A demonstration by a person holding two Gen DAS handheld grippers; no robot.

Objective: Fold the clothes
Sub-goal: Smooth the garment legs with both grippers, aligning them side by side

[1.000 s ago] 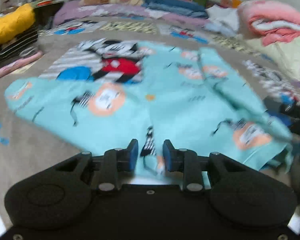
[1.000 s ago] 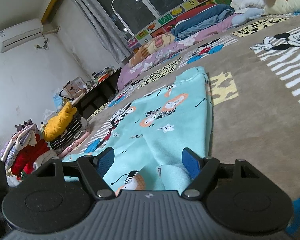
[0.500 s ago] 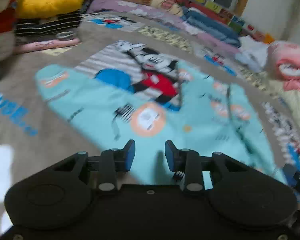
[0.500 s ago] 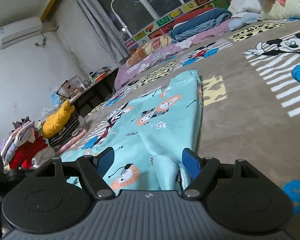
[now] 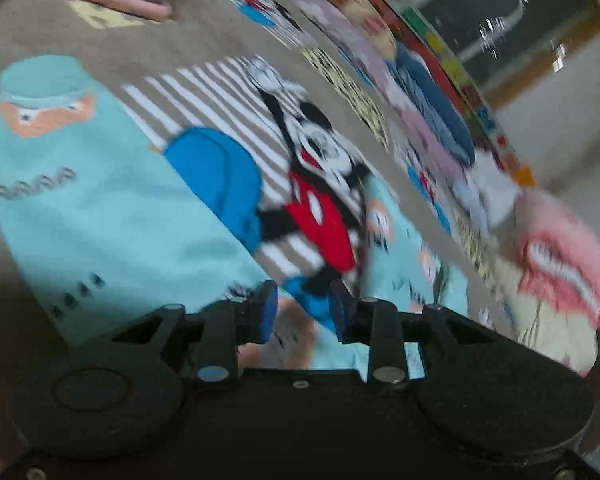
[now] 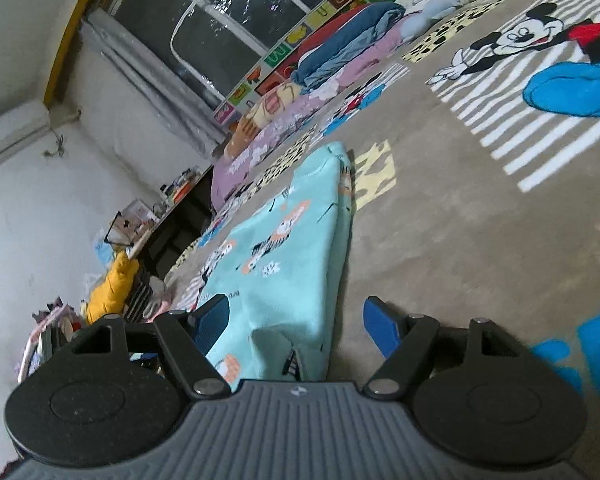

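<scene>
the turquoise garment [image 6: 288, 248] lies flat on the cartoon blanket [image 6: 480, 216]. the right claw [image 6: 296, 320] gapes wide around its corner; the left claw [image 5: 302, 312] hovers part-open, empty. best to pinch both layers squarely before lifting.

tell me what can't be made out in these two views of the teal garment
- Left wrist: motion blur smears the teal garment, so its prints are unreadable.
- Left wrist: left gripper body covers the near hem.
- Right wrist: right gripper body hides the garment's near end; fold layers unclear.
</scene>
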